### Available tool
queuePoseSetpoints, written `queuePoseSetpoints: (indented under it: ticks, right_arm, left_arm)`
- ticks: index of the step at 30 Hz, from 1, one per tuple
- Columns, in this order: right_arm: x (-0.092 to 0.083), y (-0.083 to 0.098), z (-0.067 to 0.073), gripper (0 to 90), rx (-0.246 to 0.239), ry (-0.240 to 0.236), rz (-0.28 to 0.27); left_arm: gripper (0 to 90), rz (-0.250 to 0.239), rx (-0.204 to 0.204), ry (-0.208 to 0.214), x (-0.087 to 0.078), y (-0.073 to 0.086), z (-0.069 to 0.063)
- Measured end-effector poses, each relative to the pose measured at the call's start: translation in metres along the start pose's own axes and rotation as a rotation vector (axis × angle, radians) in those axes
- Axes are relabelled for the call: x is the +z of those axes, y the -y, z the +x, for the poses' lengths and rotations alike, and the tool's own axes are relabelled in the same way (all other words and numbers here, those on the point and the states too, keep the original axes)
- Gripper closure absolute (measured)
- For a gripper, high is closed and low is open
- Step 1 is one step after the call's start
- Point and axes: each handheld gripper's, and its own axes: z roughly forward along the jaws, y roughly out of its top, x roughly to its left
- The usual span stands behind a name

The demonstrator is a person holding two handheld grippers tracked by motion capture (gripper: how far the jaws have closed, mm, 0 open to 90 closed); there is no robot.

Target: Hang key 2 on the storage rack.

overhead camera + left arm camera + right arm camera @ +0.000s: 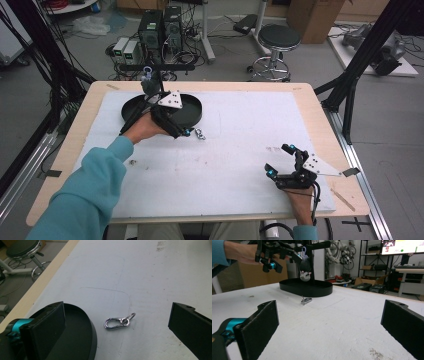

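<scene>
Left gripper (186,131) hovers at the near right rim of the tray (196,114), jaws spread wide, holding nothing. Clip (200,134) lies flat on the mat (240,150) just right of those jaws and just off the tray's near edge, apart from the rim. In the left gripper view the clip (119,321) sits between the two jaws, closer to the one over the tray (85,335); bare mat all round it.

Right gripper (280,161) is at the near right of the mat, well apart from the clip, jaws wide, nothing held. From the right gripper view there's open mat from its jaws out to the clip (306,300) and the tray (312,288) behind it.

A stand (159,75) rises from the tray with small items hanging off its crossbar, close over the left gripper.

Room: wide bare mat between the two grippers, also to the far right. Table edge (320,115) shows past the mat's right side; the right gripper sits close to the near right corner.
</scene>
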Motion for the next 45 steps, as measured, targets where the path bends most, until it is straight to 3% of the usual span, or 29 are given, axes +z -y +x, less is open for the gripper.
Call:
queuePoseSetpoints:
  ticks: [8, 12, 15, 24, 32, 34, 45]
  right_arm:
    - [0.000, 0.000, 0.003, 0.7, -0.021, 0.001, 0.007]
    - [0.000, 0.000, 0.003, 0.6, -0.022, 0.000, 0.004]
    - [0.000, 0.000, 0.003, 0.6, -0.039, 0.003, 0.003]
    - [0.000, 0.001, 0.004, 0.7, -0.030, 0.004, -0.002]
    - [0.000, 0.001, 0.004, 0.6, -0.031, 0.006, -0.003]
    - [-0.001, 0.001, 0.004, 0.7, -0.030, 0.006, -0.002]
    - [0.000, 0.001, 0.004, 0.6, -0.031, 0.004, -0.003]
  left_arm:
    - [2.0, 0.045, 0.012, 0.043, 0.021, 0.003, -0.001]
    - [11.7, 0.072, 0.024, 0.076, 0.029, 0.004, -0.002]
    - [11.7, 0.083, 0.024, 0.084, 0.034, 0.004, -0.003]
    - [12.0, 0.122, 0.043, 0.103, 0.050, 0.002, -0.004]
    - [20.2, 0.182, 0.075, 0.133, 0.061, 0.005, -0.008]
    - [21.3, 0.184, 0.063, 0.146, 0.064, 0.006, -0.009]
    - [29.7, 0.238, 0.080, 0.144, 0.072, 0.010, -0.010]
